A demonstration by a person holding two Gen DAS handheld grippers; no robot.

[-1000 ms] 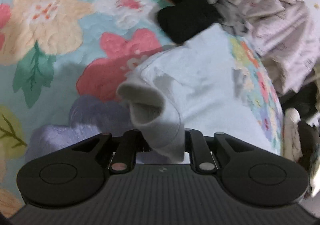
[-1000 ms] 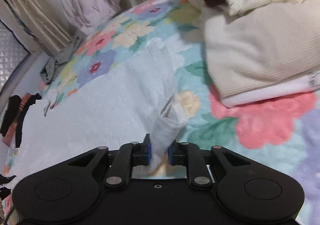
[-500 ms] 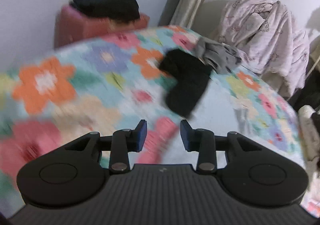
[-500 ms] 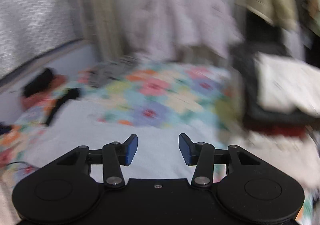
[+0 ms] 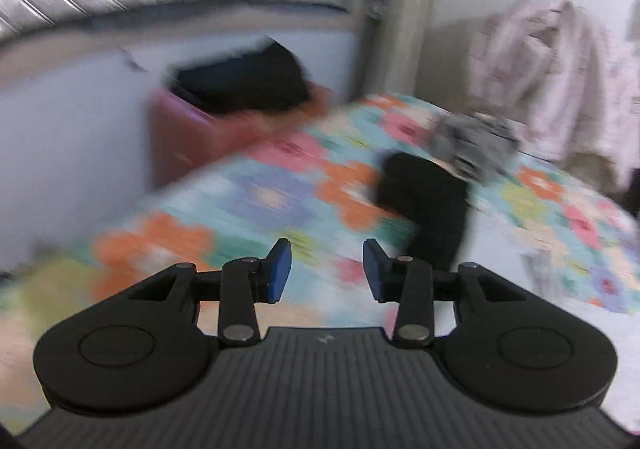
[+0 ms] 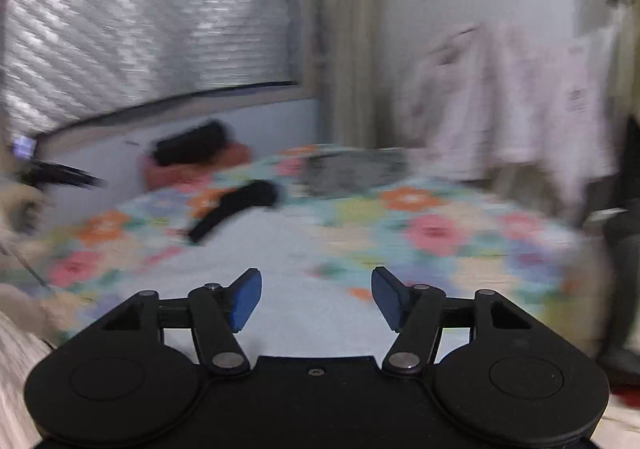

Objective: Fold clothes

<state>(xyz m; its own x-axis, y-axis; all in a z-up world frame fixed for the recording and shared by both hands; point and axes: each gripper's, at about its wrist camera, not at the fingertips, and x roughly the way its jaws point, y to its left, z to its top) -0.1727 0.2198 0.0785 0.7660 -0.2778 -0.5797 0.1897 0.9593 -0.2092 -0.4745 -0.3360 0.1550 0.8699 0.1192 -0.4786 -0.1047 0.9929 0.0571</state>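
Observation:
A pale blue garment (image 6: 260,249) lies spread flat on the floral bed cover (image 6: 432,225); in the left wrist view its edge (image 5: 504,261) shows at the right. My left gripper (image 5: 326,269) hovers above the bed cover (image 5: 260,201), its jaws opening with nothing between them. Over the pale blue cloth, my right gripper (image 6: 316,297) has wider jaws, also opening and empty. A black garment (image 5: 432,201) (image 6: 236,205) and a grey one (image 5: 472,141) (image 6: 352,169) lie farther back on the bed. Both views are blurred.
A red box (image 5: 192,137) (image 6: 192,165) with dark clothes on top stands against the wall beyond the bed. Pale pink clothing (image 5: 560,69) (image 6: 500,97) hangs at the back right beside a curtain (image 5: 400,9). A blurred dark shape (image 6: 52,173) shows at the right wrist view's left edge.
Both grippers were shut on folds of the pale blue garment a second ago. They let the cloth go, opened, rose and tilted up, so the far wall now shows.

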